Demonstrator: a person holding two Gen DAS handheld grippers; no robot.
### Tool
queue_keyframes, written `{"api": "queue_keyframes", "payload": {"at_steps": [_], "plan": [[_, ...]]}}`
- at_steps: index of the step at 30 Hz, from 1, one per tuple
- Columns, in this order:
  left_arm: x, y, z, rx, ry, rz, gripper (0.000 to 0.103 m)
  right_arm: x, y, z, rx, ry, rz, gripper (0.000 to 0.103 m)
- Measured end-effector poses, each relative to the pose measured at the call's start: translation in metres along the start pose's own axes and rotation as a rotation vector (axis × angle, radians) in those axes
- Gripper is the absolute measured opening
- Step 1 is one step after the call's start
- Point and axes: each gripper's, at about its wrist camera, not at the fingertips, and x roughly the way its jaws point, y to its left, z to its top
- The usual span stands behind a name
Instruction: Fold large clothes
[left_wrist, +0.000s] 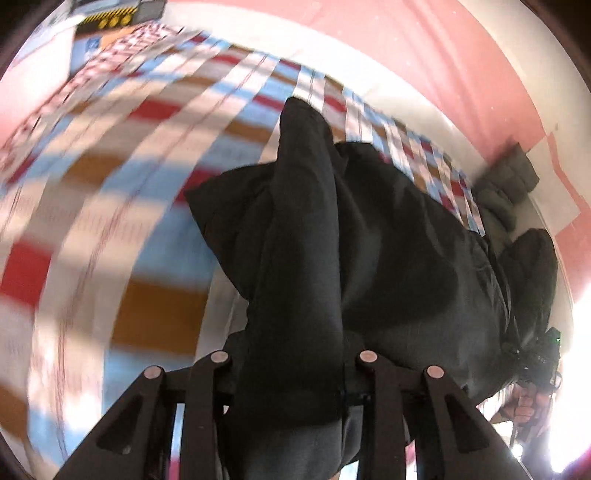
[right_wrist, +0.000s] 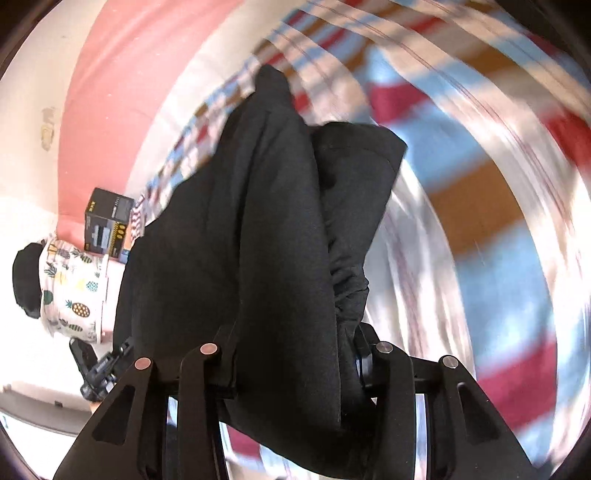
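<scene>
A large black garment (left_wrist: 332, 240) hangs bunched in long folds above a bedcover (left_wrist: 122, 206) checked in red, blue, brown and white. My left gripper (left_wrist: 291, 369) is shut on one bunched edge, and the cloth hides its fingertips. My right gripper (right_wrist: 295, 365) is shut on another thick fold of the same garment (right_wrist: 258, 221). The cloth stretches between the two. The right gripper (left_wrist: 539, 365) and the hand holding it show at the right edge of the left wrist view. The left gripper (right_wrist: 99, 369) shows low on the left of the right wrist view.
A pink and white wall (left_wrist: 424, 48) runs behind the bed. A grey padded item (left_wrist: 506, 188) lies at the bed's far edge. A black and yellow box (right_wrist: 107, 229) stands by the bed. A person in a pineapple-print shirt (right_wrist: 74, 288) is at the left. The bedcover is motion-blurred.
</scene>
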Motion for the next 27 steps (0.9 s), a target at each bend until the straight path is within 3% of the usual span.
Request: {"api": "queue_keyframes", "payload": {"at_steps": [5, 13, 18, 22, 27], "plan": [[-0.022, 0.013, -0.049, -0.046, 0.004, -0.026, 0.033, -0.016, -0.013, -0.044, 0.028, -0.003, -0.019, 0.043], [-0.017, 0.009, -0.049, -0.040, 0.010, -0.004, 0.037, -0.017, -0.016, -0.048, 0.014, -0.007, -0.043, 0.047], [-0.018, 0.019, -0.060, -0.091, 0.014, -0.002, 0.049, -0.020, -0.020, -0.053, 0.016, -0.002, -0.085, 0.062], [-0.033, 0.024, -0.062, -0.124, 0.017, -0.017, 0.054, -0.039, -0.016, -0.059, -0.018, -0.050, -0.156, 0.065], [-0.060, 0.025, -0.058, -0.090, -0.057, 0.004, 0.056, -0.076, -0.013, -0.053, -0.065, -0.169, -0.181, 0.066]]}}
